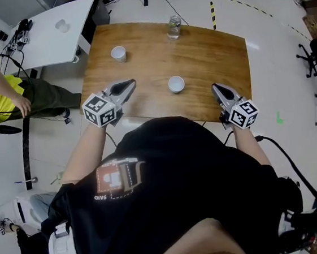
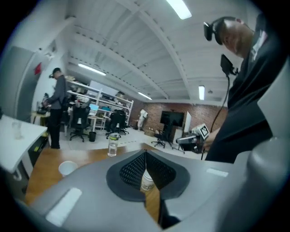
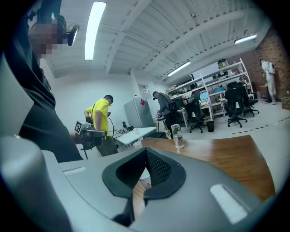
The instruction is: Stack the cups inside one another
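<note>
Nearest, at the front edge of the brown wooden table [image 1: 213, 55], the left gripper [image 1: 132, 82] has its jaws clenched together on nothing, their tips meeting in a point. The right gripper [image 1: 214, 86] is closed and empty as well, its jaws touching at the tip in the right gripper view. Between the two tips and a little beyond them, a small white paper cup [image 1: 176, 84] stands upright, apart from both. Farther back on the left stands a second white paper cup [image 1: 118, 53], well apart from the first. A clear plastic water bottle [image 1: 174, 28] stands near the far edge. Beyond the left corner is a white table [image 1: 56, 30].
</note>
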Motion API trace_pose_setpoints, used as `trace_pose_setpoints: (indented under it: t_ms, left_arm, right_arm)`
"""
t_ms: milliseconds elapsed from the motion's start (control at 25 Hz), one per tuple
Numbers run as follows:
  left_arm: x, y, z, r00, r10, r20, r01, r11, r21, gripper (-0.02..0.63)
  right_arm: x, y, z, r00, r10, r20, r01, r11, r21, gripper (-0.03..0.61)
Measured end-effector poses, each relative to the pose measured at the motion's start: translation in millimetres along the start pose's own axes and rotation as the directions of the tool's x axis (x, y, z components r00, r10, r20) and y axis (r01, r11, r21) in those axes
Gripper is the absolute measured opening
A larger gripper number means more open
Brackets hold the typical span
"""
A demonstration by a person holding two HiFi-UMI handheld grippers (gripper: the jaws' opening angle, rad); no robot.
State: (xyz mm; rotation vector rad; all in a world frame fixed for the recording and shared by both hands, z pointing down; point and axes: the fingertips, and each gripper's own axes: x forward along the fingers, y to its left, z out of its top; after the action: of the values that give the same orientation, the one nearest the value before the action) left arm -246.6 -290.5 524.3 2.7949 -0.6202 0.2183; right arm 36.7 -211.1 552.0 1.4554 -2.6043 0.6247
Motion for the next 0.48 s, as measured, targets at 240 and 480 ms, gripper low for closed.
trace_pose_setpoints:
  t_ms: [240,480]
  left_arm:
    - [100,-61,-41,0.869,-0.179,-0.462,0.387,0.827,0.407,0.072]
    - [147,-72,-140,0.592,-0.029,-0.806,0.697,0.522,0.493,0.139]
  right_arm:
    - [-30,-21,-10,0.998,-0.06,0.016,0.06,0.998,0.036,0.014]
    - [-69,-41,-36,0.99,-0.136,0.022,0.134,0.987,0.088,0.014]
